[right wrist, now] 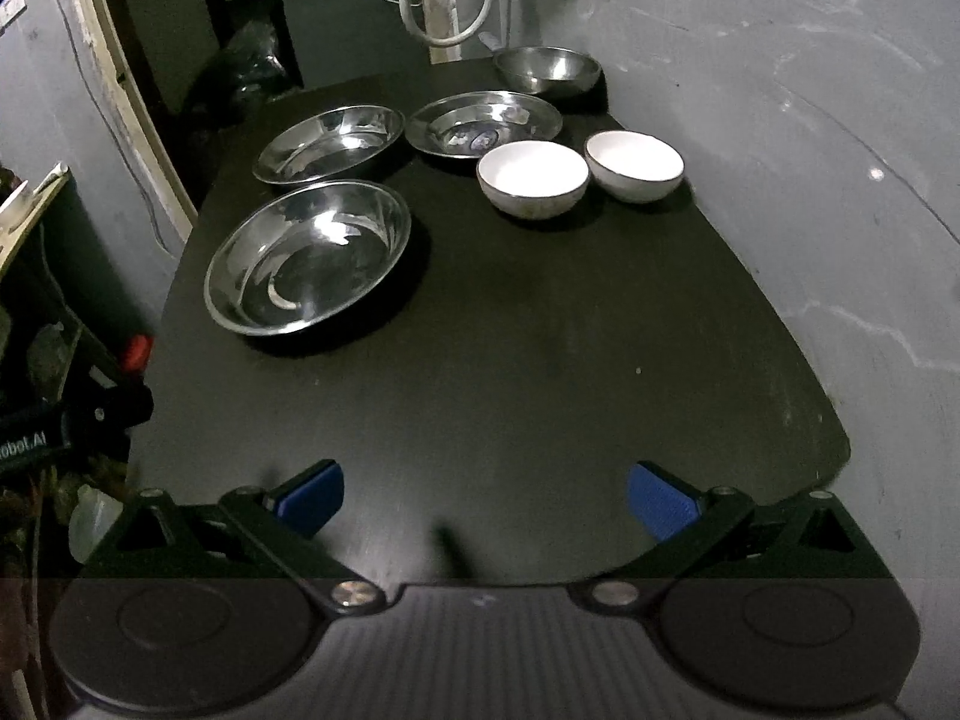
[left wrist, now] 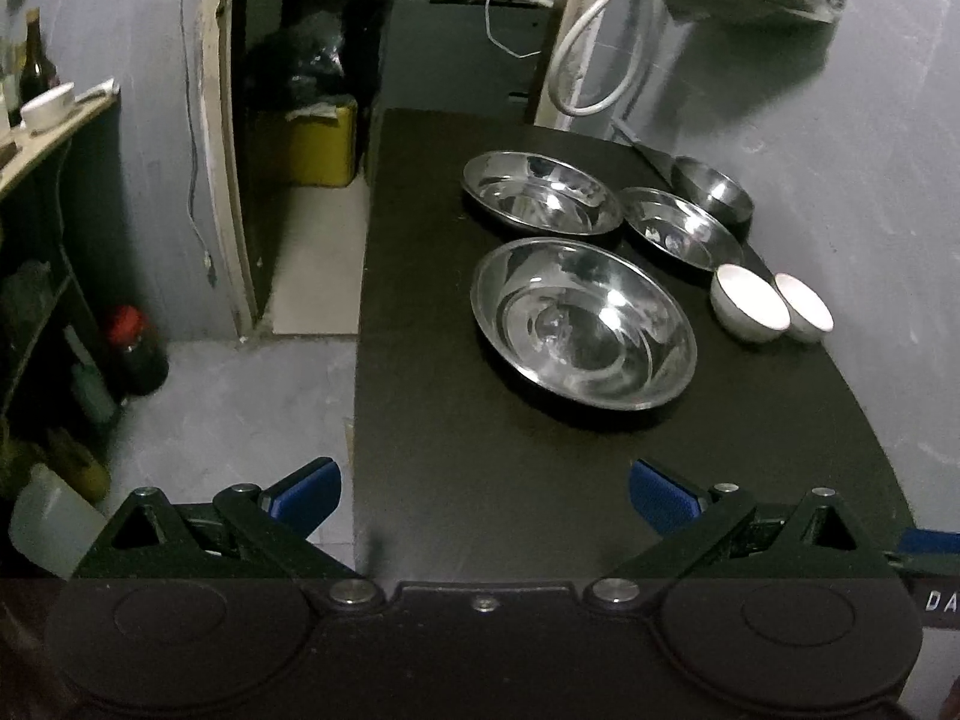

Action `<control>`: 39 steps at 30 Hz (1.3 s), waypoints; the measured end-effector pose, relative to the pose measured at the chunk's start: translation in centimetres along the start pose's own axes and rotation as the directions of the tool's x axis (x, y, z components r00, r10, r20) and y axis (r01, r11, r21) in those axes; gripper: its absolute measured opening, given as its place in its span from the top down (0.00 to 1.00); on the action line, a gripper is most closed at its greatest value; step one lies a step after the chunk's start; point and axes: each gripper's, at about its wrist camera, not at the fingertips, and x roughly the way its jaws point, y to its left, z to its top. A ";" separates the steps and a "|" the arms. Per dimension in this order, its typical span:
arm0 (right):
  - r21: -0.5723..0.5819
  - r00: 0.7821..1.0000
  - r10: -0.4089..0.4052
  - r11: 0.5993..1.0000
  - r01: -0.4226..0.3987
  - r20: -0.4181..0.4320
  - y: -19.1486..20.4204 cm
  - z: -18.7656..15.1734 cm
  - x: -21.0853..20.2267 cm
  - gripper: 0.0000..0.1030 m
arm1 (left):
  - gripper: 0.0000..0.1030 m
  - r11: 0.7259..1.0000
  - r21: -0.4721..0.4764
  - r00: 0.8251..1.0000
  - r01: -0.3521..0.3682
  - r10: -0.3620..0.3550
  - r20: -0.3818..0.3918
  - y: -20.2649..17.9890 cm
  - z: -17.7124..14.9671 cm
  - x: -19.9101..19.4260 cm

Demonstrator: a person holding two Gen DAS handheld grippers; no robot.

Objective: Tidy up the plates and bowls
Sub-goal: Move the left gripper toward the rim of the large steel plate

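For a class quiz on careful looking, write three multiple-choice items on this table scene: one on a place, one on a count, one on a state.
1. Where do the white bowls stand?
A. beside each other near the wall
B. stacked in a steel plate
C. on the floor

2. How many steel dishes are on the table?
A. two
B. four
C. six

3. How is the right gripper?
A. shut on a bowl
B. open, empty
C. shut on a plate

Answers: 1 A, both sit side by side on the table's wall side; 2 B, three plates and one steel bowl; 3 B, fingers wide apart, nothing between.
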 end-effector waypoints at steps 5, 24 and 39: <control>-0.004 1.000 0.002 1.000 -0.002 0.009 -0.5 2.5 1.1 0.00 | 0.01 0.999 -0.044 1.000 0.030 -0.030 0.007 -0.1 2.4 1.2; -0.014 0.991 0.110 0.994 -0.109 0.071 -1.1 12.9 6.6 0.00 | 0.01 0.996 -0.087 0.997 0.003 0.004 0.076 -0.8 11.0 5.6; -0.014 0.990 0.097 0.995 -0.096 0.098 1.5 18.2 9.9 0.00 | 0.01 0.997 -0.039 0.995 -0.074 0.076 0.069 2.1 16.4 9.4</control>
